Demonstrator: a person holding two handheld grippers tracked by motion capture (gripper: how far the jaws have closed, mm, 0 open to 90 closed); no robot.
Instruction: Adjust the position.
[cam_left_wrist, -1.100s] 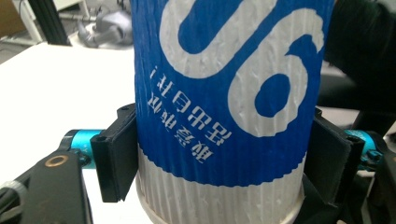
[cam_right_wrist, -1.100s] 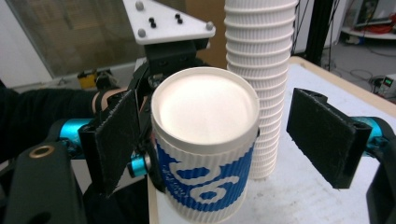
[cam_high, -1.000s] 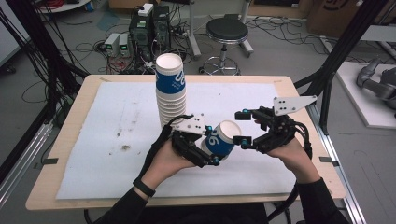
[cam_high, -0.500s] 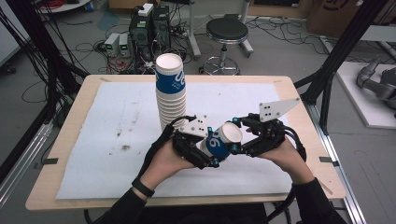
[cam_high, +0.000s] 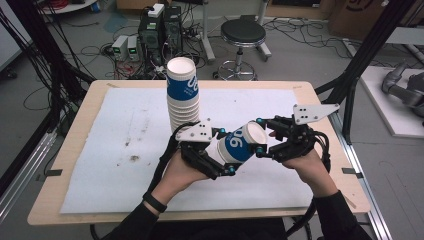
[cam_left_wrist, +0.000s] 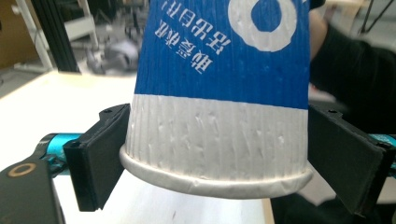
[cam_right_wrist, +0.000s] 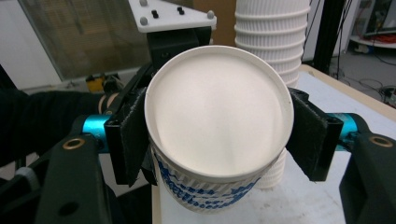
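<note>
A blue and white ribbed paper cup (cam_high: 239, 145) hangs tilted above the table's front middle, held from both ends. My left gripper (cam_high: 226, 151) is shut on its white ribbed part near the rolled rim (cam_left_wrist: 217, 179), one jaw on each side. My right gripper (cam_high: 259, 136) is shut on the opposite end. In the right gripper view the cup's closed white base (cam_right_wrist: 217, 116) faces the camera, and both pads touch its sides. A tall stack of the same cups (cam_high: 182, 95) stands upside down behind the left gripper.
A white mat (cam_high: 100, 150) covers most of the wooden table (cam_high: 65, 210). Beyond the far edge are a black stool (cam_high: 243, 32), computer boxes (cam_high: 160, 25) and cables on the floor. A black frame post (cam_high: 360, 65) rises at the right.
My right gripper has moved left to the cup and its jaws now grip the base end. The left gripper has kept hold and lifted the cup slightly.
</note>
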